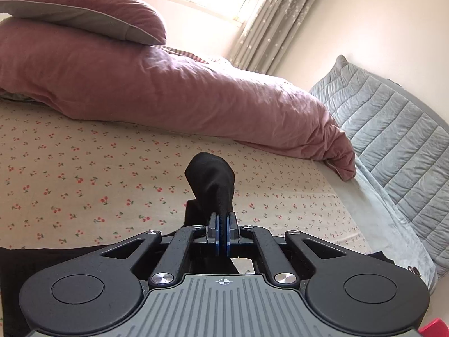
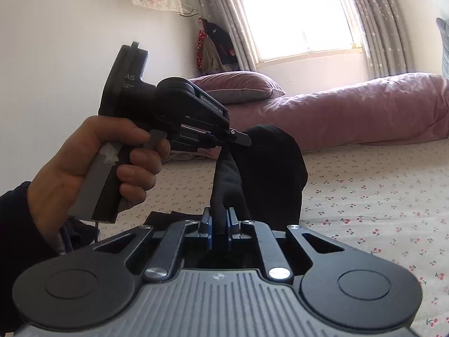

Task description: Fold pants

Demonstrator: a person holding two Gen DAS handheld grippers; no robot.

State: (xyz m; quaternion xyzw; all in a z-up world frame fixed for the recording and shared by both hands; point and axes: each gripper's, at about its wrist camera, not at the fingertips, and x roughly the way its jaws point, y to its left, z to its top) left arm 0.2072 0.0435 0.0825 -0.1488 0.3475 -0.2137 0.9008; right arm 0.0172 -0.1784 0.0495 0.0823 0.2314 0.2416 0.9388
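Both tools were found clamped on the black pants (image 2: 269, 168). The left gripper (image 1: 223, 221) had its fingers pressed together on a bunched fold of the cloth, which stood up in a hump ahead of the tips. The right gripper (image 2: 218, 219) likewise pinched a rope of the same cloth, and in its view the left gripper (image 2: 235, 140) was seen just above, held in the person's left hand (image 2: 92, 165), gripping the pants higher up. The garment hung raised between the two grips, its remainder trailing onto the bed sheet (image 1: 84, 168) below.

Risks, as judged: each grip held a gathered bunch rather than a flat edge, so a layer could slip free under pull, and the fold could land crooked or creased. The trailing part might drag on the sheet and twist.

The surface was a soft bed under a cream sheet printed with small red cherries. A pink duvet (image 1: 168, 90) lay heaped behind, a pink pillow (image 1: 84, 8) on top, a grey quilted cushion (image 1: 387, 118) beside the wall, and a curtained window (image 2: 297, 16) gave strong backlight
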